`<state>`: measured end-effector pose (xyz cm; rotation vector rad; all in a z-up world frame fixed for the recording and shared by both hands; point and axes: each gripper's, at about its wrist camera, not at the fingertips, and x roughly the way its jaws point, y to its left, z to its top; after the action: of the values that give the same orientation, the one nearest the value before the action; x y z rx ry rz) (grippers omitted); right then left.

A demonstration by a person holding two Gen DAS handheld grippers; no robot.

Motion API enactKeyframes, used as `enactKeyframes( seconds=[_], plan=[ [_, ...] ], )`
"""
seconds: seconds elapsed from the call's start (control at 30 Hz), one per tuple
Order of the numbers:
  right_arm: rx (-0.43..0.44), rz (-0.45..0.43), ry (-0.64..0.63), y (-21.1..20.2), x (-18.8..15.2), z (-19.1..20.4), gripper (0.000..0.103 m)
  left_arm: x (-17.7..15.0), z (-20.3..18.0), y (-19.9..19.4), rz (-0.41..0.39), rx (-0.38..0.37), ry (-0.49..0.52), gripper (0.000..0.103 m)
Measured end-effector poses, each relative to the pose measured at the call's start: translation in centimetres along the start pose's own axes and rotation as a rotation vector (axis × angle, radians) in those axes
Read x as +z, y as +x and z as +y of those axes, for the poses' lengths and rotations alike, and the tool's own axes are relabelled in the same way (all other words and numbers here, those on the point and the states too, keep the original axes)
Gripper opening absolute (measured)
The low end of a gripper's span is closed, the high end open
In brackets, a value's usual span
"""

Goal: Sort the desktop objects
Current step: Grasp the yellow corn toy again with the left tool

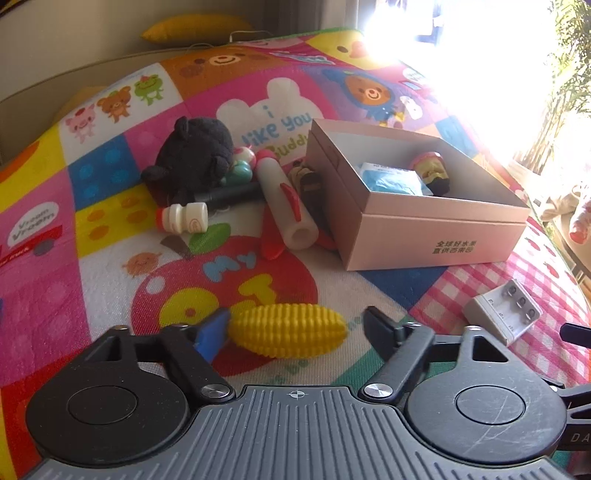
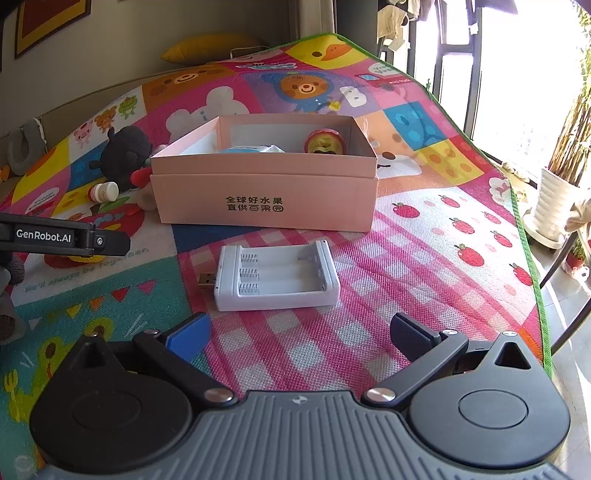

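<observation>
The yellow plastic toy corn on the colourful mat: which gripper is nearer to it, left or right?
Left. The left gripper is open with the yellow plastic toy corn lying between its fingers. The right gripper is open farther away, facing the white plastic battery charger.

Sunlit window beside beige wall, potted plant.

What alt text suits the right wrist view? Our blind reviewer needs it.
The open right gripper hovers over a colourful play mat, just short of a white battery charger with empty slots. Behind it stands an open pink box holding a few items; a black plush lies to its left.
</observation>
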<state>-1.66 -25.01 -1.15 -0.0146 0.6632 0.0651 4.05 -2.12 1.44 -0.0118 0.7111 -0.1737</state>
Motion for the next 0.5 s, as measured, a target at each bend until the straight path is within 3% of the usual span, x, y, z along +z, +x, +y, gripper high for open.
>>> enactKeyframes(
  seconds=[0.13,0.33,0.5],
  plan=[
    [0.000,0.000,-0.001,0.0,0.0,0.0,0.103,-0.3,0.1,-0.4,-0.008,-0.009,0.025,0.073],
    [0.007,0.022,-0.034,0.2,0.5,0.3,0.103,-2.2,-0.2,-2.6,0.003,-0.098,0.091,0.073],
    [0.024,-0.033,-0.129,0.2,2.1,1.6,0.103,-4.2,-0.9,-4.5,0.013,-0.169,0.159,0.073]
  ],
)
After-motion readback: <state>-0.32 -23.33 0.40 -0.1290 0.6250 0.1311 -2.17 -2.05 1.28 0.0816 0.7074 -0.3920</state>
